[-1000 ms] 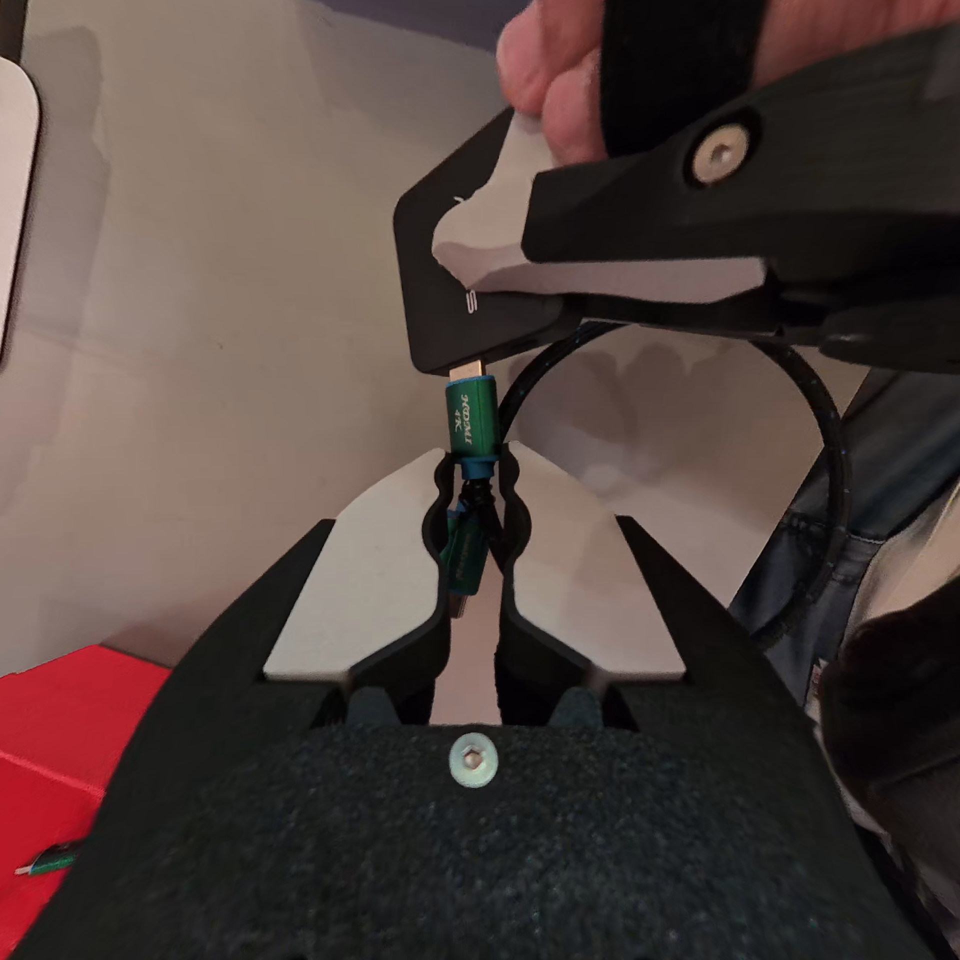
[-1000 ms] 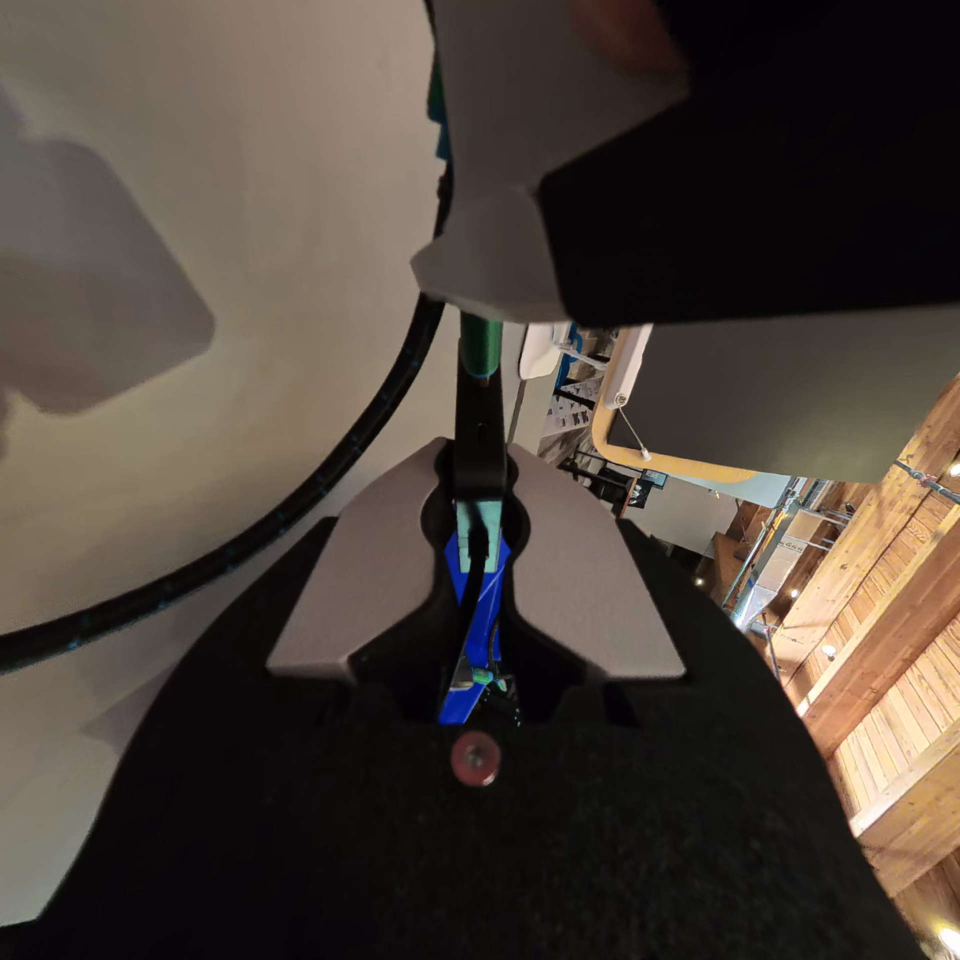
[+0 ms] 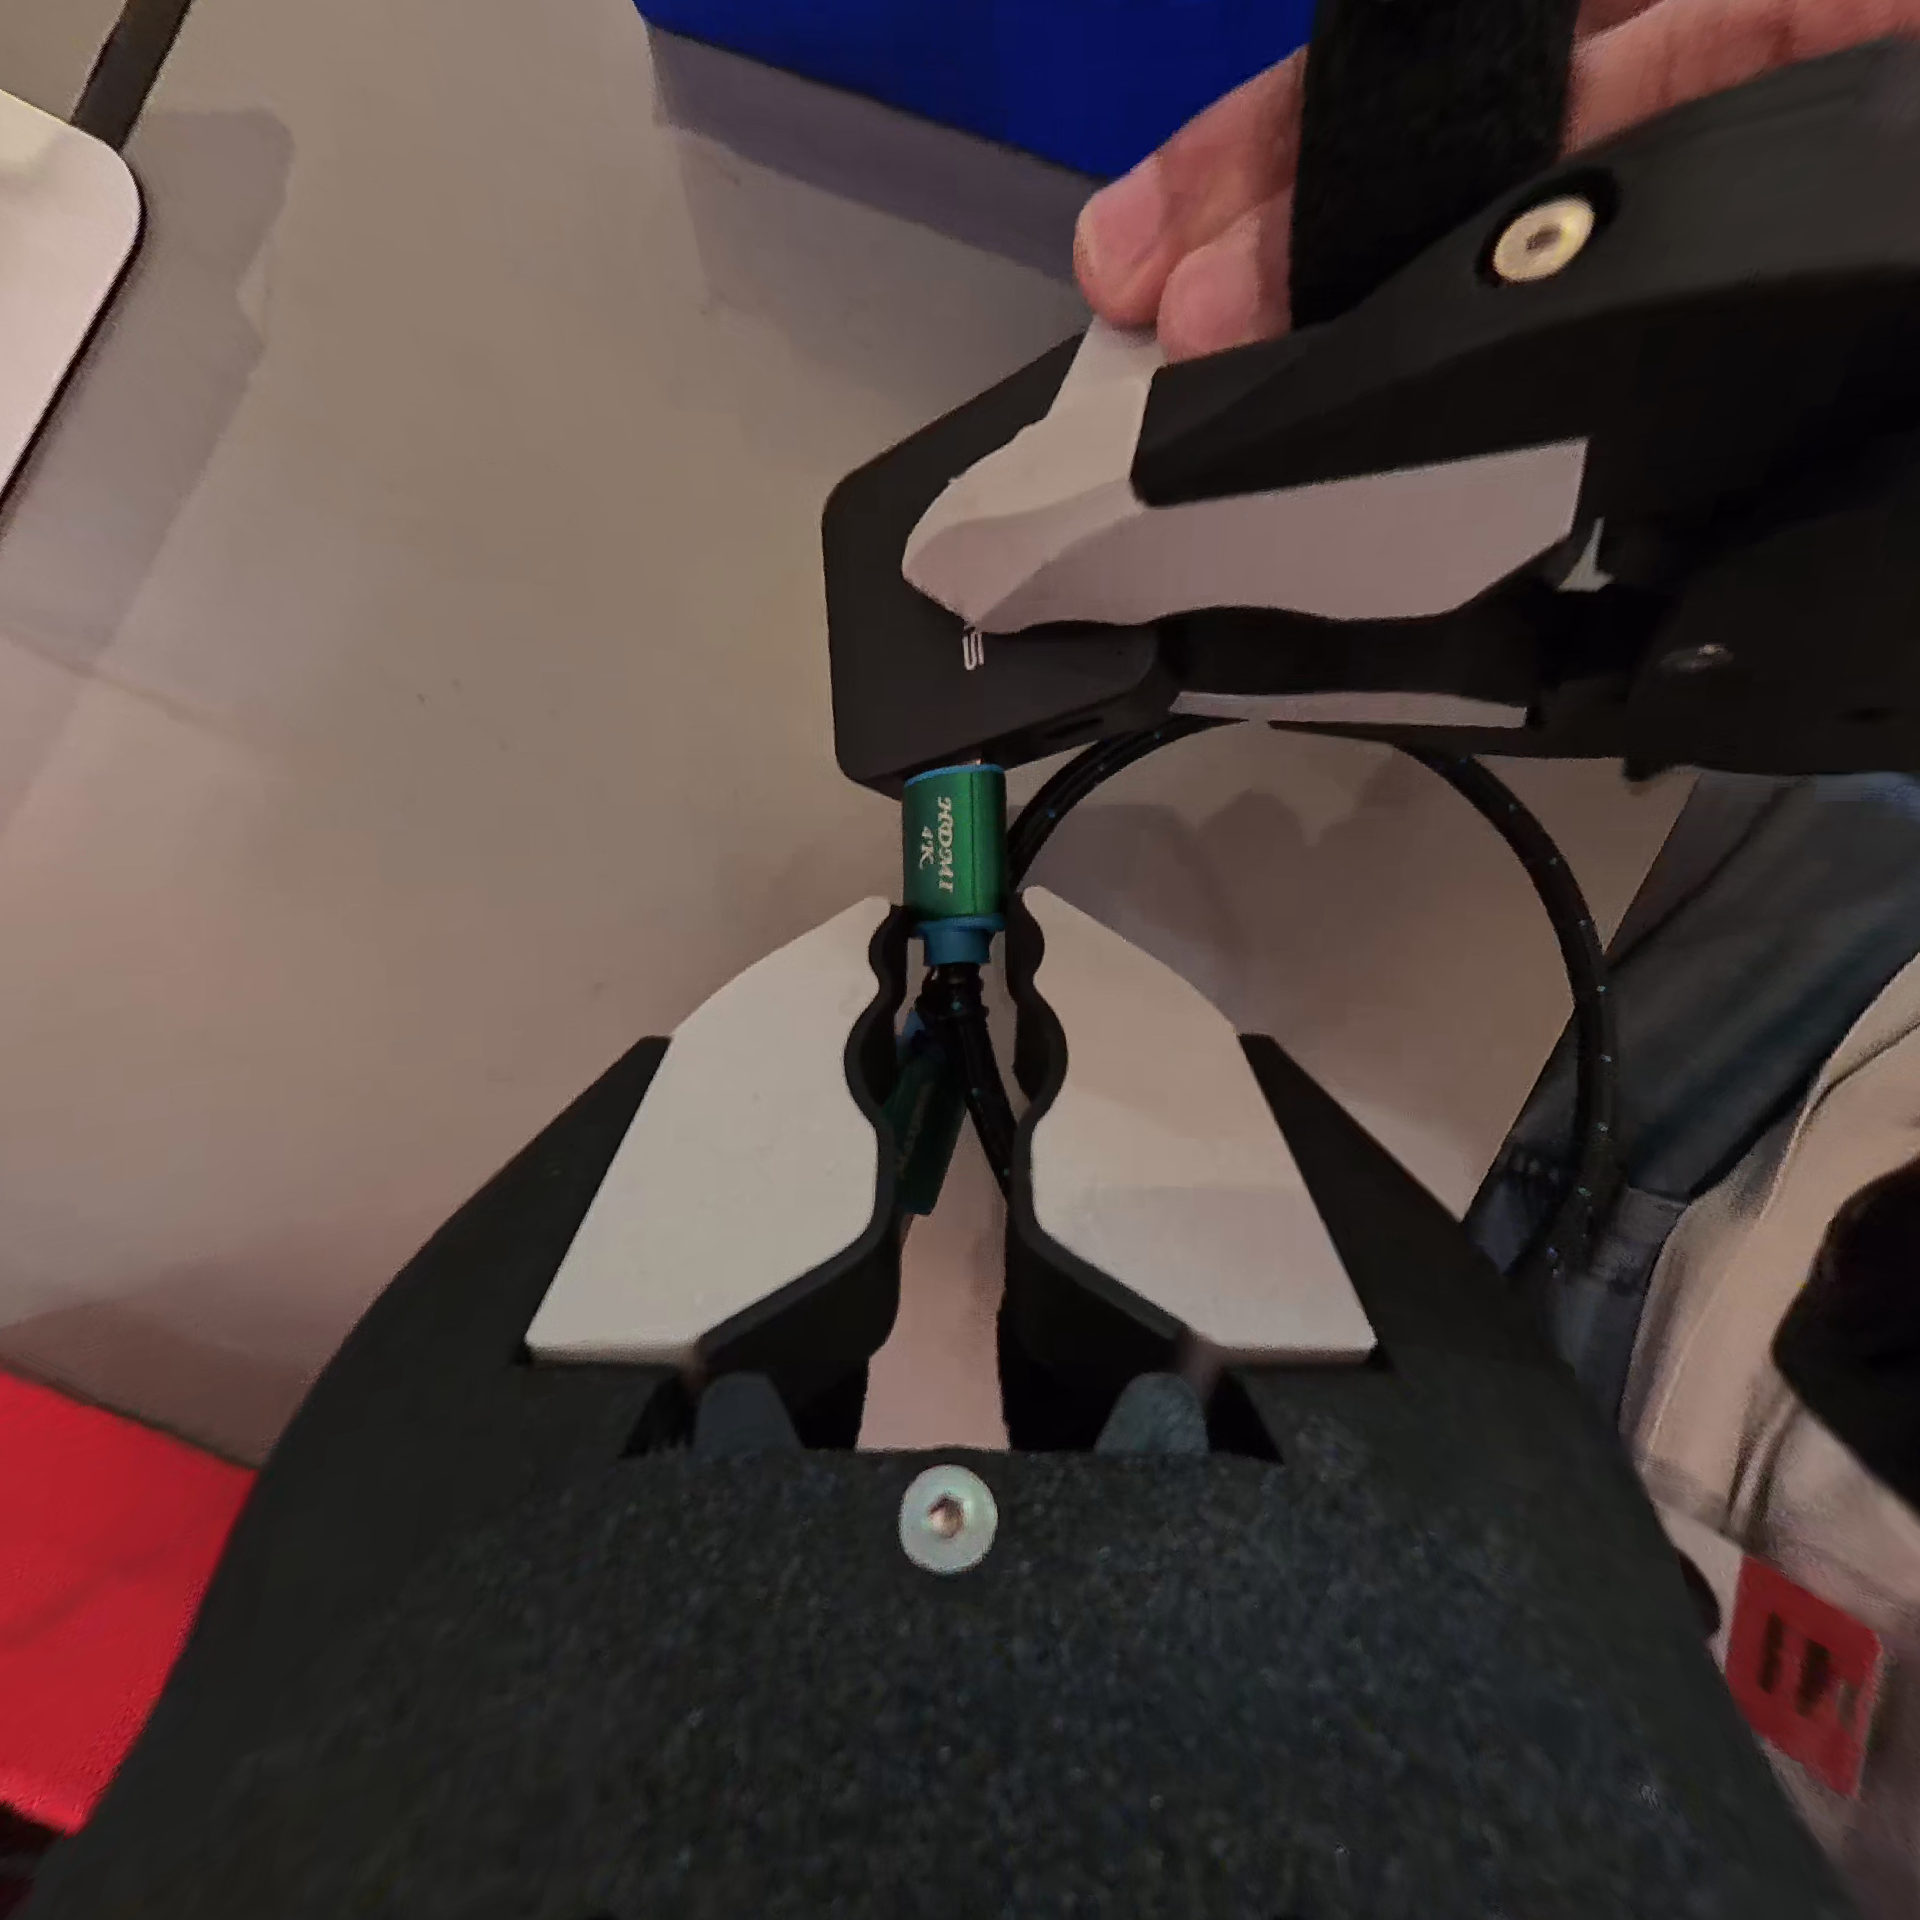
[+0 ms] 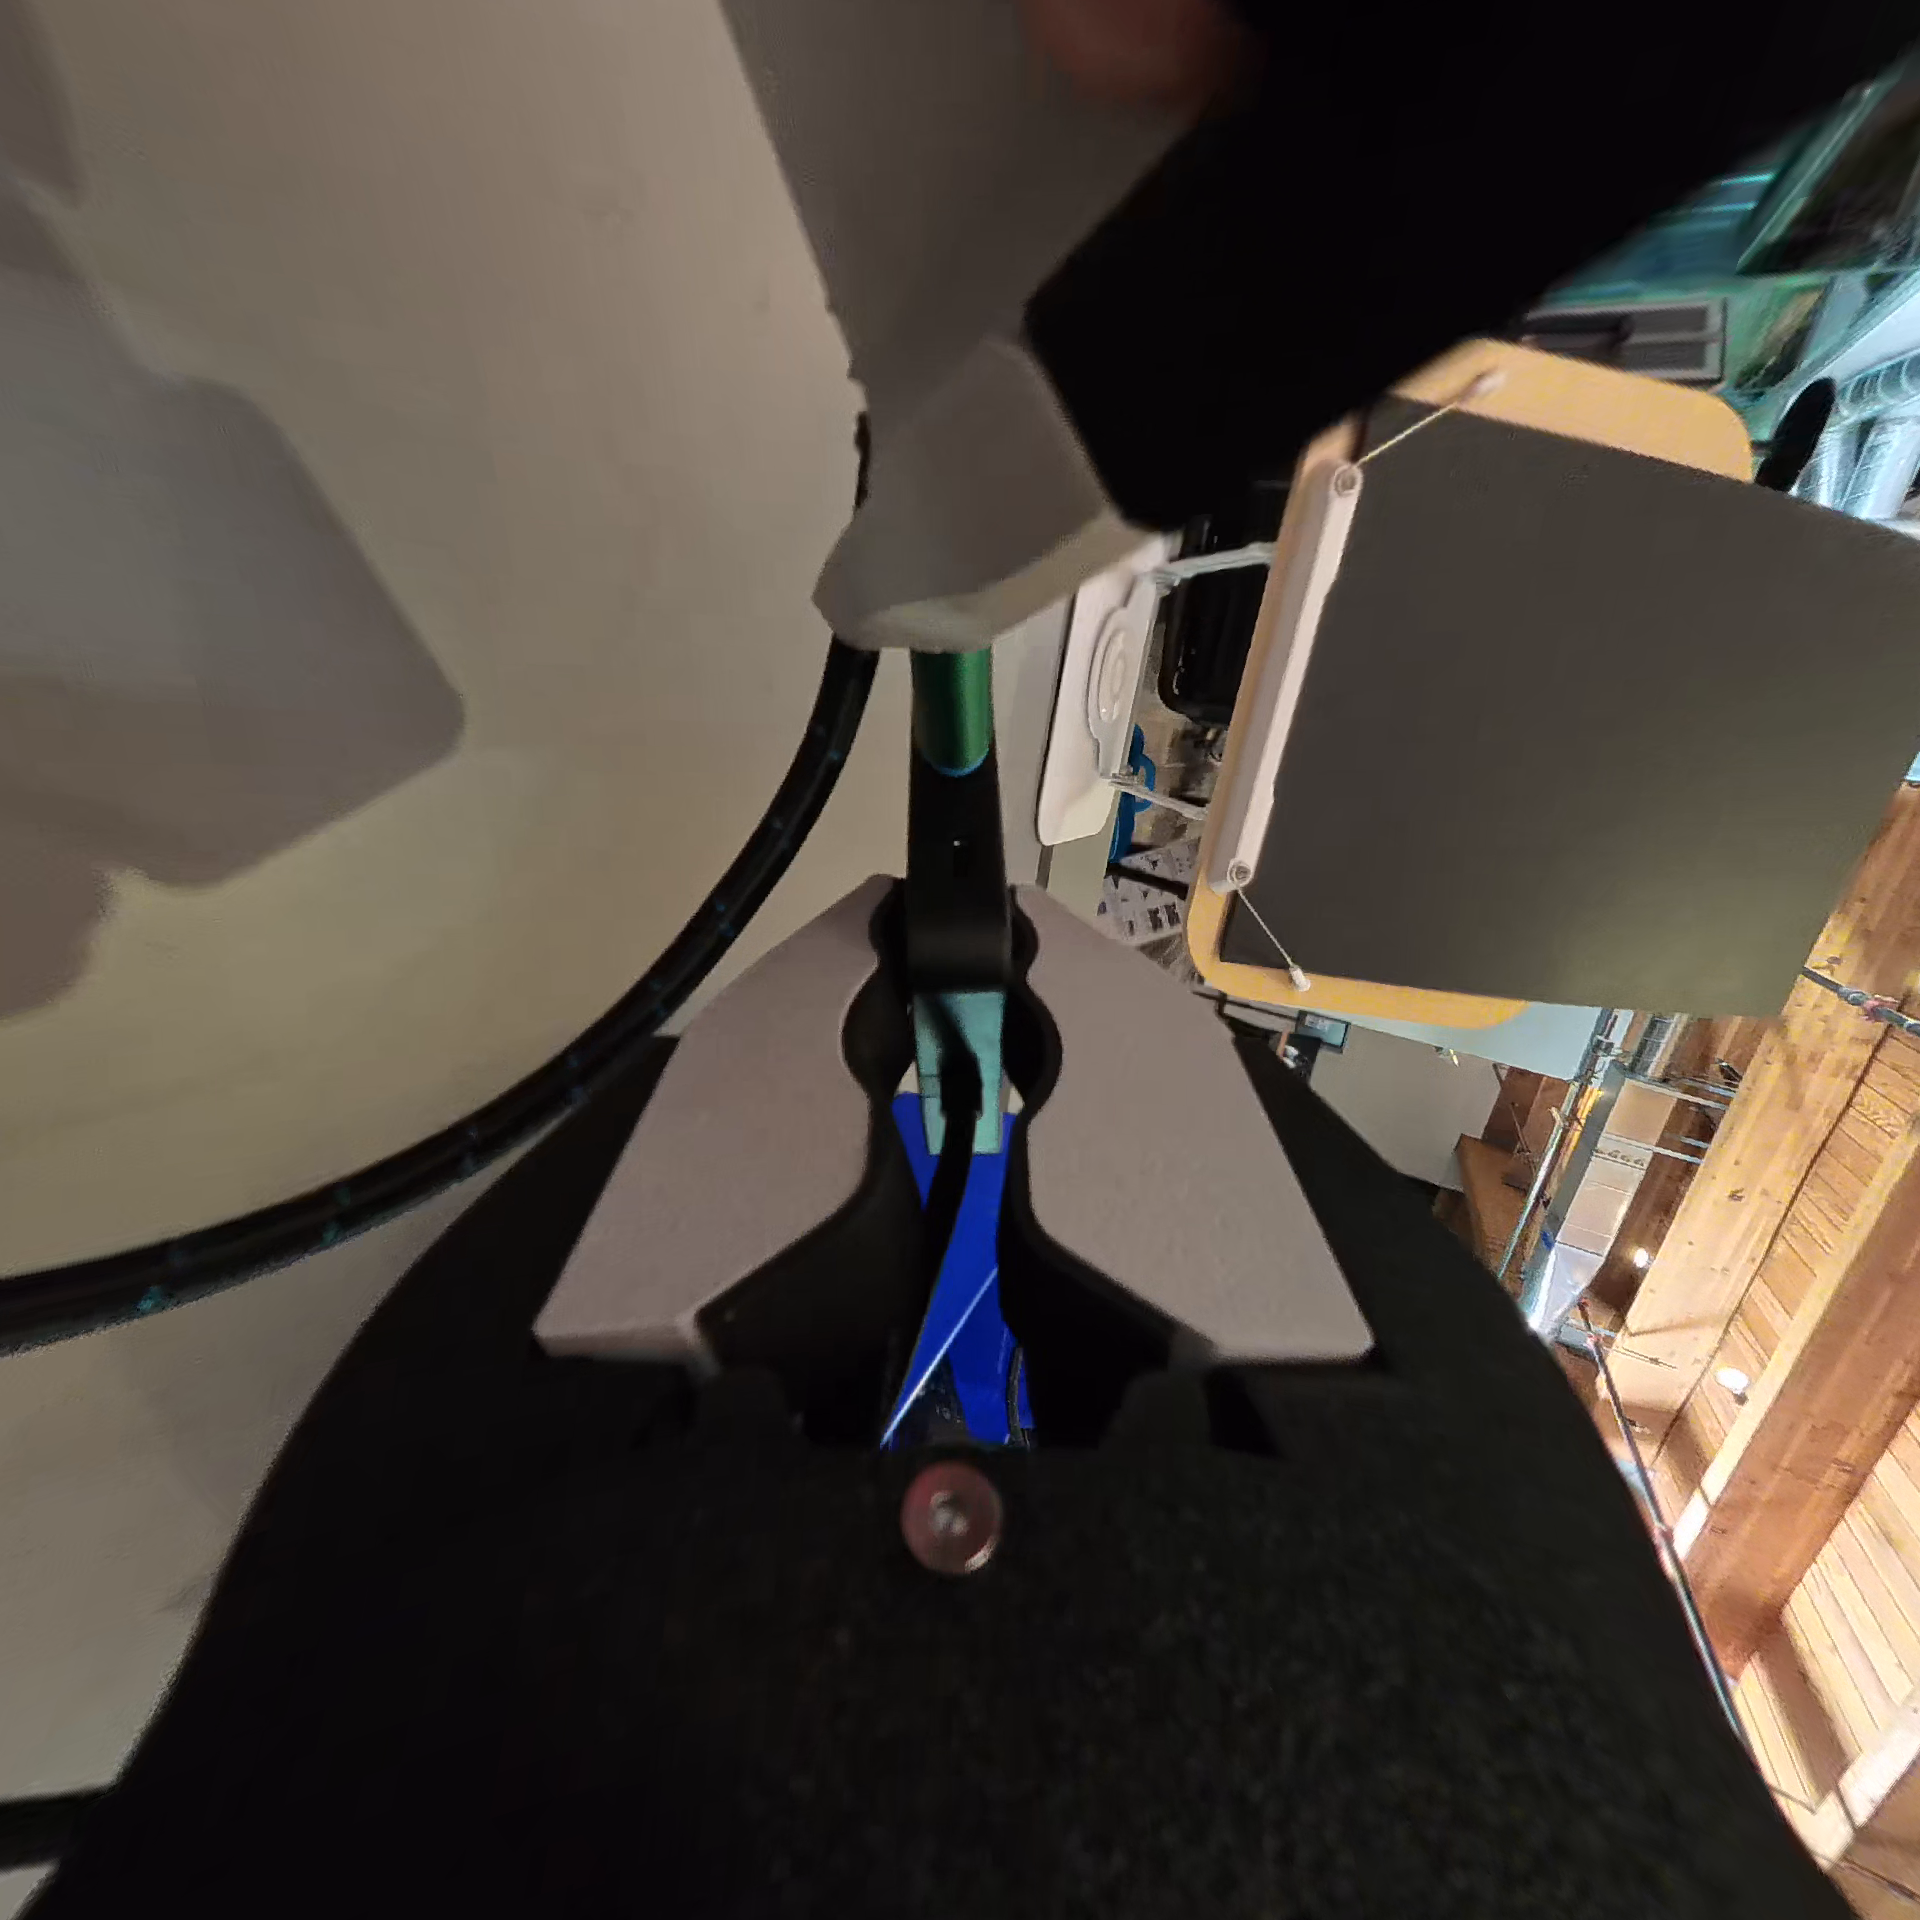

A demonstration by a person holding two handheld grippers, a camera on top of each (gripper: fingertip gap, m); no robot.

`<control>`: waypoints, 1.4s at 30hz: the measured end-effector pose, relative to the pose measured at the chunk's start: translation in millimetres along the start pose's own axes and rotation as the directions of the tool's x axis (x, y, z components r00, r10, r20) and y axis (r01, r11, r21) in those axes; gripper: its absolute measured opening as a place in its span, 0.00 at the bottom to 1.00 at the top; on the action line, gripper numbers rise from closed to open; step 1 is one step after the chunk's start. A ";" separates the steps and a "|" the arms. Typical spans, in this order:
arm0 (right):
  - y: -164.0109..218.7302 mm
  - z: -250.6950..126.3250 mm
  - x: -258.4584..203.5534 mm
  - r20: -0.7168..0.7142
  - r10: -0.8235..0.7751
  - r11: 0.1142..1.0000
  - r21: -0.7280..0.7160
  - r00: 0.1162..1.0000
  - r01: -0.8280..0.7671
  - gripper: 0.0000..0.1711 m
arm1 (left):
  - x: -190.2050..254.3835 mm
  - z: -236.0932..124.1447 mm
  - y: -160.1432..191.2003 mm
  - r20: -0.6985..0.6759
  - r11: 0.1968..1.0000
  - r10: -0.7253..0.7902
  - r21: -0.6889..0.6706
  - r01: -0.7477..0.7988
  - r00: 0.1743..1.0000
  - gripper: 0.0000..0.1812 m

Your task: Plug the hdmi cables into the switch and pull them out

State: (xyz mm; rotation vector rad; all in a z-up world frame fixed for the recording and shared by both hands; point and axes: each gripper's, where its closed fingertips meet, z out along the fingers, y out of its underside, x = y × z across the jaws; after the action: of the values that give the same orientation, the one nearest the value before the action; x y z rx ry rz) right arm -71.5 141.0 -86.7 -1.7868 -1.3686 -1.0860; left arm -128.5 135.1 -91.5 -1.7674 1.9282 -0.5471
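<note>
Dim, warm indoor light. Soft shadows fall on the pale table (image 3: 416, 727). Right wrist view blurred; wide-angle bending at edges; near gripper bodies out of focus.

My left gripper (image 3: 951, 930) below switch (image 3: 904, 582), plug (image 3: 951, 847) between them, its top end in switch edge. My right gripper (image 3: 1049, 623) reaches in from right, clamped on switch. Cable (image 3: 1579, 997) loops right of plug, under right gripper. All above desk (image 3: 468, 623).

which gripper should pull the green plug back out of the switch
Left. The left gripper is shut on the green plug, in line with it, while the right gripper clamps the switch and braces it.
</note>
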 end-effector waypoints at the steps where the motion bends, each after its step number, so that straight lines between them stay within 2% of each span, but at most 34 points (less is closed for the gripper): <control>1: 1.1 0.0 0.7 0.009 0.011 1.000 0.014 1.000 -0.011 0.08 | 2.0 -0.3 -0.9 -0.027 1.000 -0.014 0.027 0.014 1.000 0.10; 5: 7.1 0.2 2.6 0.001 0.010 1.000 0.012 1.000 -0.010 0.09 | 4.0 -18.8 -1.0 -0.098 0.980 -0.068 0.179 0.085 0.993 0.10; 8: 13.7 -0.5 5.0 0.001 0.040 0.999 0.016 0.999 -0.040 0.08 | -4.0 -50.0 13.2 -0.064 0.956 -0.112 0.267 0.125 0.992 0.20; 11: 17.9 -3.3 10.7 -0.019 0.057 0.998 0.015 0.998 -0.057 0.09 | 0.5 -82.5 33.0 -0.101 0.840 -0.231 0.481 0.251 0.968 0.23; 14: 21.9 -2.7 11.3 -0.019 0.065 0.998 0.005 0.998 -0.065 0.09 | 13.3 -78.2 73.1 -0.109 0.697 -0.352 0.632 0.339 0.929 0.22; 15: 23.1 -1.9 10.6 -0.014 0.069 0.998 0.000 0.998 -0.069 0.08 | 20.0 -67.3 87.8 -0.100 0.682 -0.372 0.645 0.344 0.923 0.22; 17: 24.8 -1.0 10.7 -0.014 0.072 0.997 -0.008 0.997 -0.072 0.08 | 33.7 -44.1 106.3 -0.128 0.710 -0.380 0.594 0.378 0.916 0.19; 20: 26.9 -2.8 20.0 -0.032 0.088 0.996 -0.016 0.996 -0.088 0.08 | 45.1 -33.6 100.6 -0.224 0.746 -0.343 0.525 0.410 0.912 0.20; 22: 46.3 -8.6 47.6 -0.068 0.139 0.989 -0.040 0.988 -0.142 0.08 | 47.6 -29.8 101.1 -0.224 0.759 -0.333 0.513 0.401 0.916 0.20; 23: 68.9 -11.4 66.2 -0.064 0.207 0.975 -0.073 0.976 -0.211 0.08 | 50.2 -28.6 102.2 -0.230 0.764 -0.329 0.505 0.401 0.916 0.20; 24: 98.3 -12.2 80.0 -0.008 0.317 0.941 -0.117 0.948 -0.316 0.09 | 53.1 -28.4 102.7 -0.240 0.765 -0.327 0.501 0.405 0.914 0.19; 26: 157.8 -9.7 96.9 0.151 0.554 0.828 -0.200 0.818 -0.524 0.09 | 58.3 -29.5 101.6 -0.266 0.766 -0.320 0.493 0.413 0.909 0.19; 28: 217.0 4.6 103.3 0.261 0.694 0.719 -0.316 0.672 -0.619 0.09 | 61.6 -30.7 99.9 -0.275 0.774 -0.304 0.487 0.404 0.912 0.19; 30: 260.8 28.9 93.7 0.376 0.791 0.610 -0.422 0.483 -0.671 0.09 | 62.3 -30.4 98.4 -0.270 0.781 -0.291 0.487 0.391 0.918 0.19; 32: 273.0 45.3 68.9 0.520 0.835 0.483 -0.532 0.181 -0.696 0.09 | 65.2 -28.4 97.2 -0.290 0.787 -0.285 0.474 0.396 0.914 0.19; 33: 270.2 49.2 58.0 0.587 0.806 0.469 -0.551 0.079 -0.691 0.09 | 66.8 -27.5 96.8 -0.300 0.787 -0.285 0.468 0.401 0.910 0.19; 35: 252.9 51.3 41.0 0.722 0.690 0.494 -0.519 -0.048 -0.698 0.09 | 70.1 -25.9 97.2 -0.314 0.789 -0.286 0.459 0.408 0.905 0.19; 37: 255.2 63.9 22.2 0.710 0.695 0.482 -0.575 -0.112 -0.662 0.09 | 72.3 -25.3 97.2 -0.316 0.794 -0.278 0.456 0.402 0.907 0.19; 38: 262.9 73.0 10.5 0.669 0.736 0.478 -0.626 -0.109 -0.616 0.09 | 73.0 -25.0 97.3 -0.314 0.798 -0.273 0.454 0.397 0.909 0.19; 40: 271.4 82.3 -12.5 0.643 0.763 0.525 -0.674 -0.062 -0.520 0.09 | 74.1 -23.8 98.1 -0.311 0.805 -0.267 0.449 0.388 0.912 0.19; 42: 265.6 88.8 -24.9 0.669 0.743 0.571 -0.652 -0.024 -0.499 0.11 | 75.8 -20.8 100.6 -0.315 0.816 -0.267 0.429 0.387 0.911 0.18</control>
State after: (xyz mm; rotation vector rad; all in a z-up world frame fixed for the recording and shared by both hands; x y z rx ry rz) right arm 202.5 136.8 -149.8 -2.9590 -0.5633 0.5457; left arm -227.0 68.6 -138.2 -1.7532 1.4373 -1.3031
